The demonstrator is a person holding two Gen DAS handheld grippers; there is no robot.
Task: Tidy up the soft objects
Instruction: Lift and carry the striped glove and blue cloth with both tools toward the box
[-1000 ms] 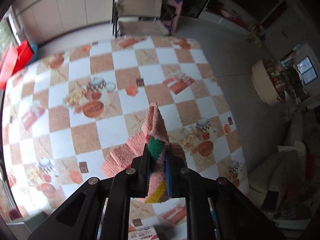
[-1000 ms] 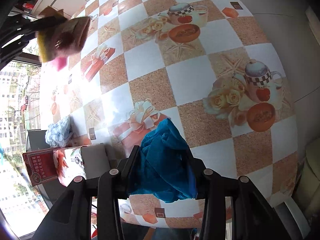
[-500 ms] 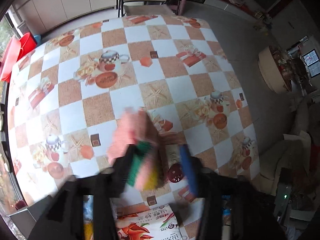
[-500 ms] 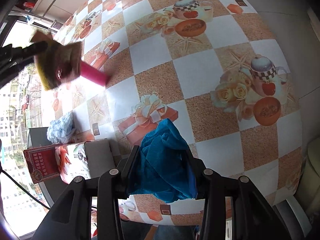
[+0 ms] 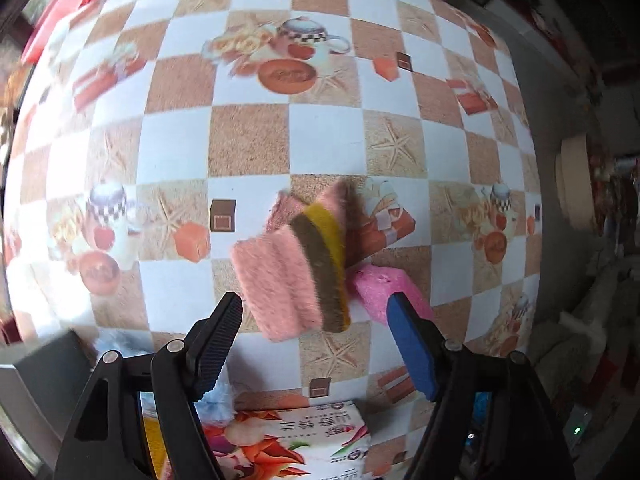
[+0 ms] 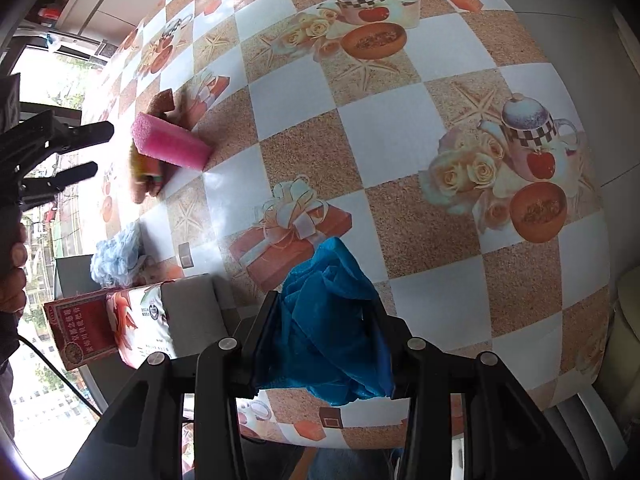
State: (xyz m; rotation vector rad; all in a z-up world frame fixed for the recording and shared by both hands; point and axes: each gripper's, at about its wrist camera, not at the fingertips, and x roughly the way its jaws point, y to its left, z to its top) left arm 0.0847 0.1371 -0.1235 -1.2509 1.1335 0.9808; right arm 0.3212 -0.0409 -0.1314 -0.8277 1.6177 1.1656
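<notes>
My left gripper (image 5: 316,320) is open and empty, just above a knitted pink cloth with brown and yellow stripes (image 5: 288,276) that lies on the checked tablecloth (image 5: 248,140). A pink sponge (image 5: 384,288) lies beside the cloth on its right, near the blue pad. In the right wrist view the sponge (image 6: 172,144) rests against the knitted cloth (image 6: 146,180), with the left gripper (image 6: 86,152) open to their left. My right gripper (image 6: 324,316) is shut on a crumpled blue cloth (image 6: 324,320) above the table's near edge.
A printed carton (image 5: 288,440) stands at the table's near edge; it also shows in the right wrist view (image 6: 112,328). A pale blue fluffy item (image 6: 116,256) lies next to it. A grey box (image 5: 44,376) sits at the left. The floor lies beyond the table's right edge.
The left gripper has opened and let go of the knitted cloth, which now lies on the table by the pink sponge. The right gripper still holds the blue cloth.
</notes>
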